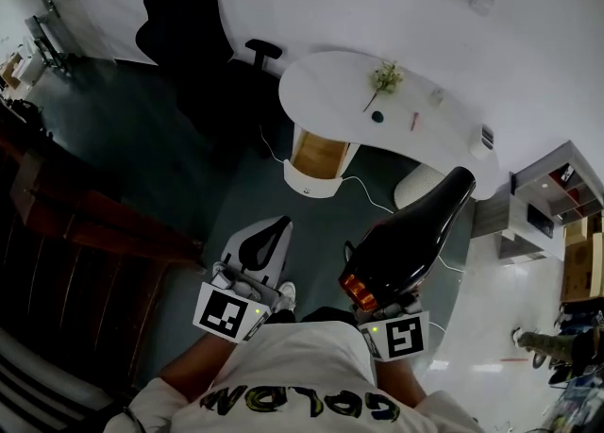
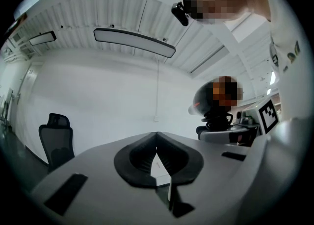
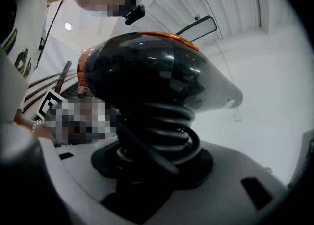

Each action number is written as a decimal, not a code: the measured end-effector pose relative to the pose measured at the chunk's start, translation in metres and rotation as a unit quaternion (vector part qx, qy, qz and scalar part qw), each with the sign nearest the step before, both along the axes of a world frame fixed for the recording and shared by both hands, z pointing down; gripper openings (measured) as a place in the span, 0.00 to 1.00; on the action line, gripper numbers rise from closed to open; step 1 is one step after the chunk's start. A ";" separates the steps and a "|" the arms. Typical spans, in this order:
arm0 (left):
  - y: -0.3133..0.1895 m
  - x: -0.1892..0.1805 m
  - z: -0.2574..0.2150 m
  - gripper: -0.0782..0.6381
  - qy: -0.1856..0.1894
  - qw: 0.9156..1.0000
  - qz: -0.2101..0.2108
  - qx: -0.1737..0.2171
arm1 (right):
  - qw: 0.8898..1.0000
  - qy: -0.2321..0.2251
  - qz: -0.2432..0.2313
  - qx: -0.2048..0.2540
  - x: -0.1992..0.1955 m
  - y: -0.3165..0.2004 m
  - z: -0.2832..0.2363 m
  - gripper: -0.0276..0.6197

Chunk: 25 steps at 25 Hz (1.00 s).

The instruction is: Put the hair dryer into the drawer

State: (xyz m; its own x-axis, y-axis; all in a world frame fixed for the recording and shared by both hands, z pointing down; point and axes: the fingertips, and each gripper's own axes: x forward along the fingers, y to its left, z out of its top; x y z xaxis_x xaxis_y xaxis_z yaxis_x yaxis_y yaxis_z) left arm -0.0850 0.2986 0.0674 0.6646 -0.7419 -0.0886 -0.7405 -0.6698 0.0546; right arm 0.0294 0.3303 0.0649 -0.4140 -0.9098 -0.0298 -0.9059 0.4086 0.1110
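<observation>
In the head view my right gripper [image 1: 382, 301] is shut on the handle of a glossy black hair dryer [image 1: 415, 233] with an orange back end, its nozzle pointing away toward the desk. The right gripper view shows the hair dryer [image 3: 157, 77] upright, and its black cord is coiled round the handle between the jaws of the right gripper [image 3: 154, 158]. My left gripper [image 1: 264, 242] stays beside it, shut with nothing held; the left gripper [image 2: 157, 143] shows pads meeting at the tips. Ahead, a drawer [image 1: 319, 151] with a wooden inside stands pulled out of the white desk [image 1: 311, 82].
A small plant [image 1: 384, 77] and a few small items lie on the desk. A black office chair [image 1: 184, 21] stands at the desk's left. A white cable [image 1: 370, 193] runs over the dark floor. Open shelves [image 1: 557, 195] are at the right, dark wooden furniture [image 1: 75, 261] at the left.
</observation>
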 end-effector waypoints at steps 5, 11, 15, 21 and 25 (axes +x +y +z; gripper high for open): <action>-0.022 -0.006 0.007 0.13 0.001 1.000 0.003 -0.008 | 1.000 0.003 0.002 -0.013 -0.006 -0.020 0.010 0.40; -0.052 0.002 0.014 0.13 -0.005 1.000 0.008 -0.016 | 1.000 -0.002 0.004 -0.019 0.003 -0.054 0.018 0.40; -0.081 0.015 0.014 0.13 -0.006 1.000 0.009 -0.011 | 1.000 -0.003 0.002 -0.018 0.013 -0.083 0.022 0.40; -0.140 0.052 0.012 0.13 -0.009 1.000 0.011 -0.011 | 1.000 -0.006 -0.006 -0.019 0.044 -0.141 0.024 0.40; -0.179 0.077 0.006 0.13 -0.011 1.000 0.010 -0.003 | 1.000 -0.003 -0.012 -0.018 0.069 -0.182 0.023 0.40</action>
State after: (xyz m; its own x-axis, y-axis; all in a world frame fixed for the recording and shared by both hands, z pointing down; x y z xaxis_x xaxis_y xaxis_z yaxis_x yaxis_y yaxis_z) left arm -0.0080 0.1193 0.0736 0.6809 -0.7291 -0.0690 -0.7282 -0.6840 0.0418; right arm 0.0982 0.1482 0.0878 -0.4348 -0.9005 0.0003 -0.8969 0.4330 0.0902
